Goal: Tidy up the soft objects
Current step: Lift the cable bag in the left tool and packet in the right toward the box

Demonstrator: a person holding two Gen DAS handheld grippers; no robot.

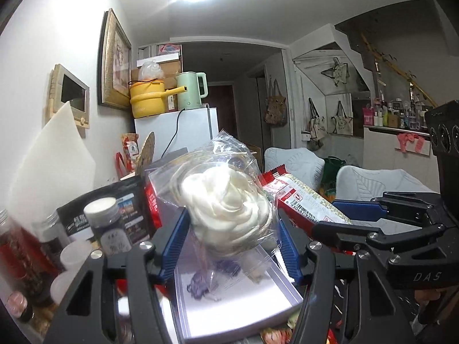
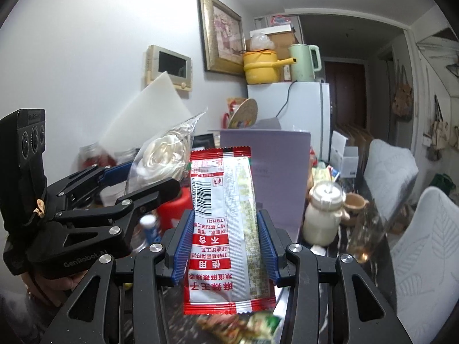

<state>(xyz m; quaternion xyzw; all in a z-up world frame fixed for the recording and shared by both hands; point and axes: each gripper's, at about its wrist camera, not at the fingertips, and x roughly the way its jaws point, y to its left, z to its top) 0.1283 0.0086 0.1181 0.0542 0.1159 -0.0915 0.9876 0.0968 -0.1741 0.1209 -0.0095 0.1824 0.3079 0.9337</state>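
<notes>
My left gripper point(image 1: 229, 229) is shut on a clear plastic bag holding a cream fabric rose point(image 1: 226, 197), lifted above an open white box point(image 1: 243, 301). The same rose bag point(image 2: 160, 157) shows at the left of the right wrist view, held by the left gripper point(image 2: 143, 177). My right gripper point(image 2: 225, 226) is shut on a red and white snack packet point(image 2: 223, 229), which stands upright between the blue pads. That snack packet point(image 1: 298, 200) and the right gripper point(image 1: 341, 215) appear at the right of the left wrist view.
Jars and bottles point(image 1: 106, 223) crowd the table at the left. A lavender box lid point(image 2: 287, 166) stands behind the packet, with a cream bottle point(image 2: 322, 215) and a glass point(image 2: 367, 235) to its right. Beyond are a white fridge point(image 2: 289, 109) and pale chairs point(image 2: 424, 246).
</notes>
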